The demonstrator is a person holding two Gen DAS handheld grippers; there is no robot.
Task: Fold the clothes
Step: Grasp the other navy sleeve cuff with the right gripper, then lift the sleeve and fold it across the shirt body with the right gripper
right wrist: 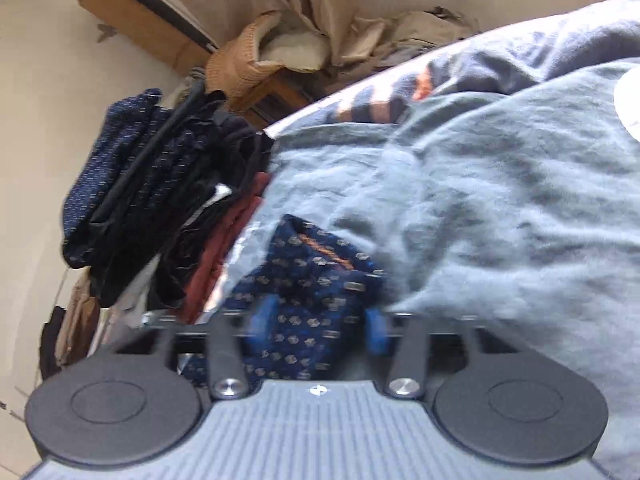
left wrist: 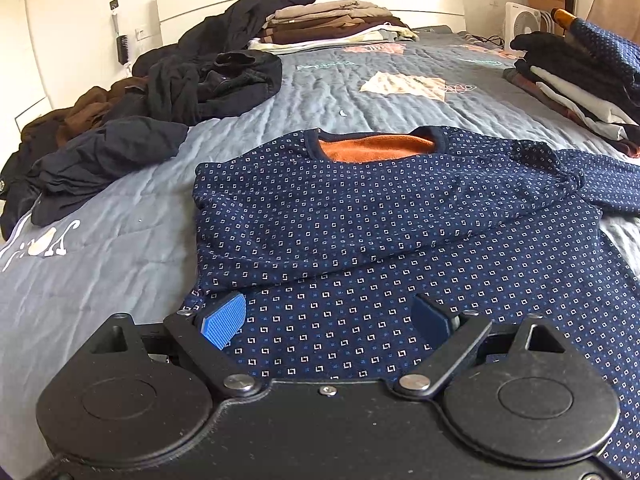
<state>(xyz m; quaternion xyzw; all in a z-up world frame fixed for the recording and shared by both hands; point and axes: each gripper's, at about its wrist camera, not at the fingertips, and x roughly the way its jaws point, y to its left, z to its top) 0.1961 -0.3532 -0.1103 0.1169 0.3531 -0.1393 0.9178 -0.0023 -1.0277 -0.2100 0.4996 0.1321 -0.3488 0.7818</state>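
Observation:
A navy sweater point(left wrist: 360, 208) with small square dots and an orange lining at the neck lies flat on the bed, one sleeve folded across its chest. My left gripper point(left wrist: 328, 322) hovers open just above the sweater's lower body, with nothing pinched between its blue pads point(left wrist: 224, 320). In the blurred right wrist view, the other sleeve's cuff point(right wrist: 316, 272) lies on the grey cover. My right gripper point(right wrist: 320, 324) has its blue pads against both sides of that cuff, and the dotted fabric fills the gap between them.
The grey quilted bed cover point(left wrist: 120, 248) spreads left of the sweater. Dark unfolded clothes point(left wrist: 192, 88) are heaped at the left, and folded stacks sit at the headboard point(left wrist: 332, 24) and at the right edge point(left wrist: 576, 80). A white fan point(left wrist: 524, 20) stands behind. The folded pile point(right wrist: 160, 200) borders the cuff.

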